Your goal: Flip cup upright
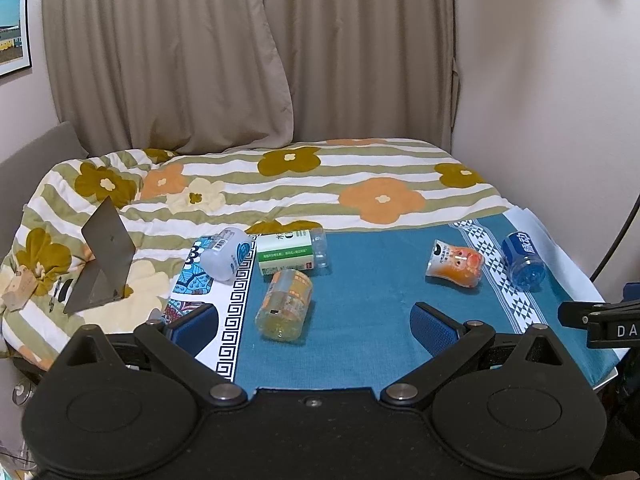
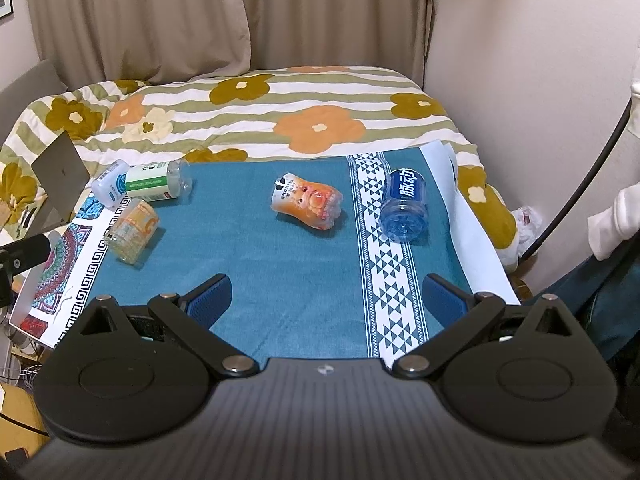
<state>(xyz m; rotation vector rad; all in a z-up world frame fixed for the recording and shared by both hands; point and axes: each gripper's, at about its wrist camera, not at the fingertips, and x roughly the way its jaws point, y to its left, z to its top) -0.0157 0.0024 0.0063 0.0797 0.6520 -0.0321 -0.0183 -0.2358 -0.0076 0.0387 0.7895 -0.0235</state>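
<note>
Several cut-bottle cups lie on their sides on a teal cloth. A yellow-orange cup lies just ahead of my left gripper, which is open and empty. A green-label cup and a white cup lie behind it. An orange-pink cup lies ahead of my right gripper, which is open and empty. A blue cup lies to its right on the white patterned band. The same cups show in both views: the orange-pink cup, the blue cup, the yellow-orange cup.
A flowered striped quilt covers the bed behind the cloth. A grey tablet stand props at the left. Beige curtains hang at the back, a wall at the right. A black cable runs down the right side.
</note>
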